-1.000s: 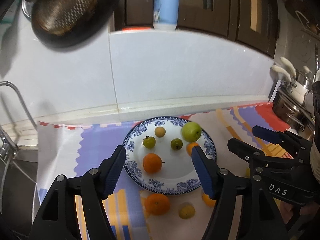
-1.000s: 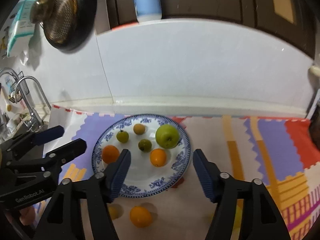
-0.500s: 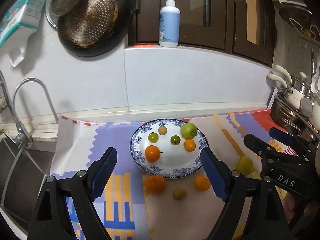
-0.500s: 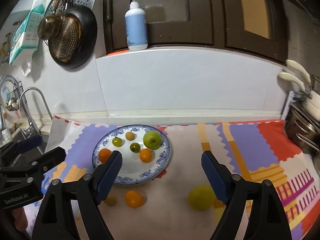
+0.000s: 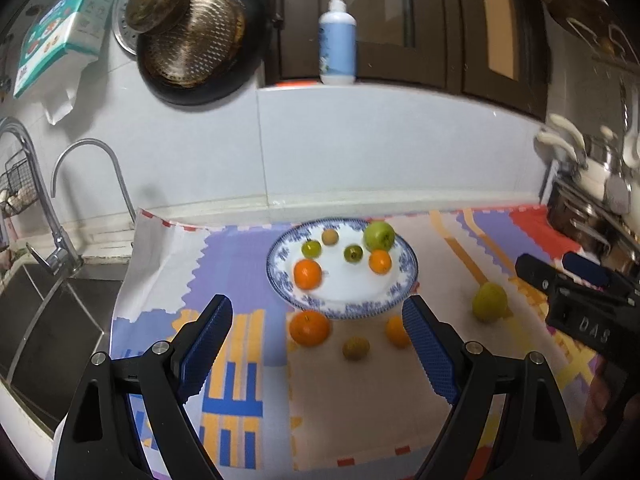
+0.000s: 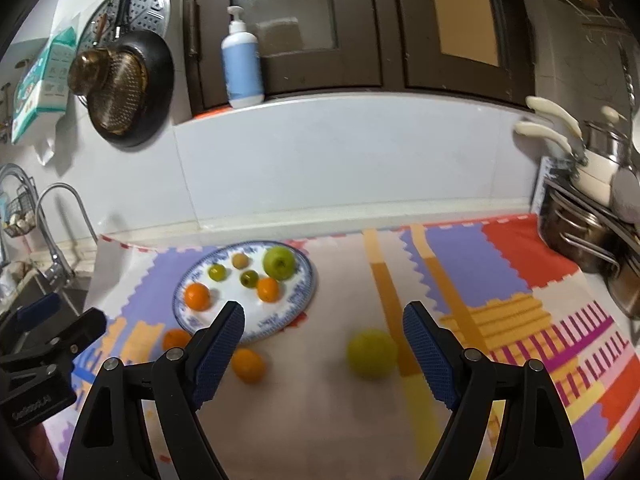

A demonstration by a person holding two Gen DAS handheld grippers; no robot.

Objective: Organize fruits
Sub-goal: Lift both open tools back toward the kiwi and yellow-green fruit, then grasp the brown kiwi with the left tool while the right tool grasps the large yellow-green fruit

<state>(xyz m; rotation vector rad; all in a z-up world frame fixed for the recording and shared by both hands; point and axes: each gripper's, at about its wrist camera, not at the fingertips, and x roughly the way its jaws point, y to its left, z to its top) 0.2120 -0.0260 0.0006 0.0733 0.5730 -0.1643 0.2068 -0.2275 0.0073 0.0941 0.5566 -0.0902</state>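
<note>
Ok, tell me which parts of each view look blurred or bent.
Left wrist view: plate and fruit slightly smeared, wall edges bowed by the fisheye. Right wrist view: the loose green apple and mat are soft, corners dark.

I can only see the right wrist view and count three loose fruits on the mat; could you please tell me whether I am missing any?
Observer: Yes, there is a fourth. A small brownish fruit lies on the mat between the large orange and the smaller orange; your view does not show it.
Operator: Thank you. Is the left hand-held gripper carrying anything?
Observer: No. The left hand-held gripper is open with nothing between its jaws, which have just been opening.
</note>
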